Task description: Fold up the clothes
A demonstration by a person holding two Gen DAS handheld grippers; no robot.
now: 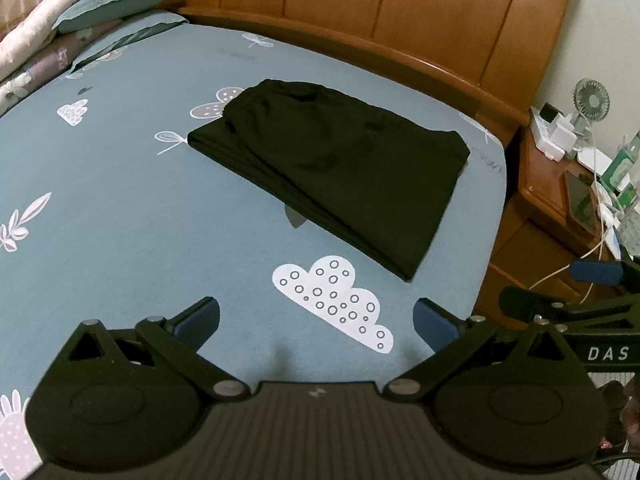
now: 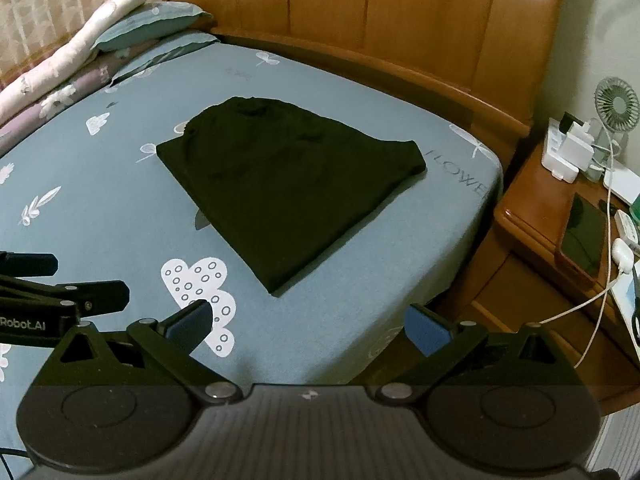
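Lies ahead of both grippers on the blue patterned bedsheet (image 1: 120,200): a black garment (image 1: 340,168), seemingly shorts or trousers already doubled over, though the dark cloth hides most seams and the fold count cannot be read for sure. Sits toward the far right of the bed, near the wooden headboard (image 1: 360,12) and the bed's right edge, well apart from either tool.

Left gripper (image 1: 316,320): jaws spread wide, holding nothing, hovering over the white cloud print (image 1: 332,300) at the near side. Right gripper (image 2: 308,328): likewise wide open and empty, hanging over the near right corner of the mattress. Stand side by side, each one's fingers showing at the edge of the other's view.

Long axis of the garment runs on a diagonal, from the gathered waistband at the far left down to a pointed corner at the near right. Points that near corner almost straight at the gap between the two tools. Looks nearer the right gripper, judging from the right wrist view, where the corner lies just beyond the open fingers; far waistband end a longer reach for either.

Folded edges stacked along the left flank, visible as parallel ridges in the left wrist view. Right flank shorter, ending in a rounded hem near the printed lettering on the sheet.

Nightstand (image 2: 540,200) with a fan (image 2: 616,104), a phone and cables to the right, clear of the work.
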